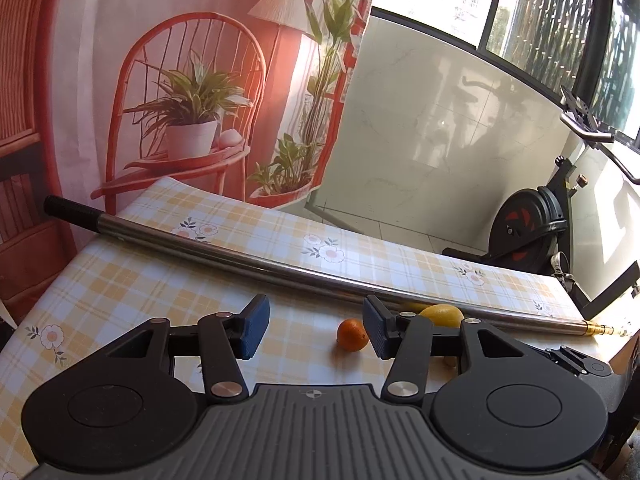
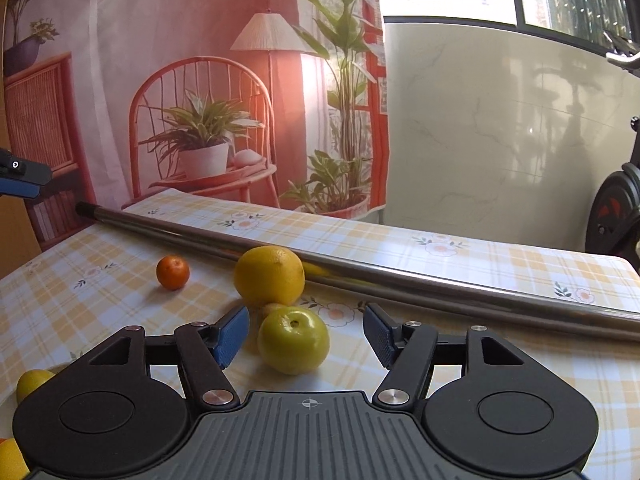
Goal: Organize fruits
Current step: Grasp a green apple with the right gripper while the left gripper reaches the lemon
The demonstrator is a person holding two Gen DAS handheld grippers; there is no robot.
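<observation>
- Left gripper: jaws spread apart, blue pads facing each other, nothing between them; checked tablecloth shows through the gap.
- Small orange: on the cloth, just beside the inner face of the left gripper's right-hand pad, apart from it.
- Lemon: partly hidden behind that same finger, lying against the metal pole.
- Metal pole: long, laid across the table from upper left to lower right, black grip at its left end.
- Right gripper: jaws spread, not pressing anything.
- Green apple: stem dimple up, resting on the cloth between the right gripper's pads, nearer the left one; whether it touches that pad I cannot tell.
- Further yellow fruit: at the lower left edge of the right wrist view, mostly hidden by the gripper body.
</observation>
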